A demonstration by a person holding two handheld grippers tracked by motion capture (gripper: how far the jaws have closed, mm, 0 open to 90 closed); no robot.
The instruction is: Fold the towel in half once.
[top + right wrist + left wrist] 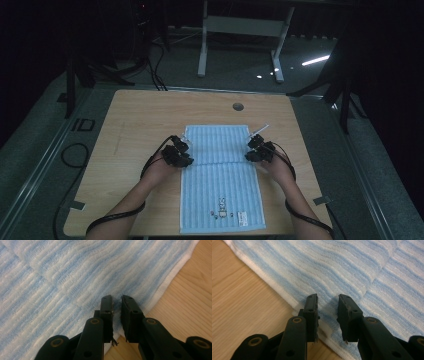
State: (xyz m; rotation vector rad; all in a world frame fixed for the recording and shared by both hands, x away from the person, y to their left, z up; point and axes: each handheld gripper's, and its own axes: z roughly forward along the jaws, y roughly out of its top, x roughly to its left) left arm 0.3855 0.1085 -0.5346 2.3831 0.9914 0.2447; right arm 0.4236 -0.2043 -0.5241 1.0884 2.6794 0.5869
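Observation:
A light blue striped towel [220, 187] lies lengthwise on the wooden table [145, 112], its far part [217, 142] folded over toward me. My left gripper [183, 153] sits at the towel's left edge by the fold line. In the left gripper view the left gripper [327, 299] has its jaws apart just above the towel [362, 270] edge, gripping nothing. My right gripper [253, 150] is at the towel's right edge. The right gripper view has the right gripper [116, 298] with a narrow gap between its jaws over the towel [62, 277] hem, nothing pinched.
A small round hole [238, 106] sits in the table's far middle. A small print and label [225, 214] mark the towel's near end. Bare wood lies on both sides of the towel. A white table frame [240, 30] and cables [155, 70] stand beyond on the dark floor.

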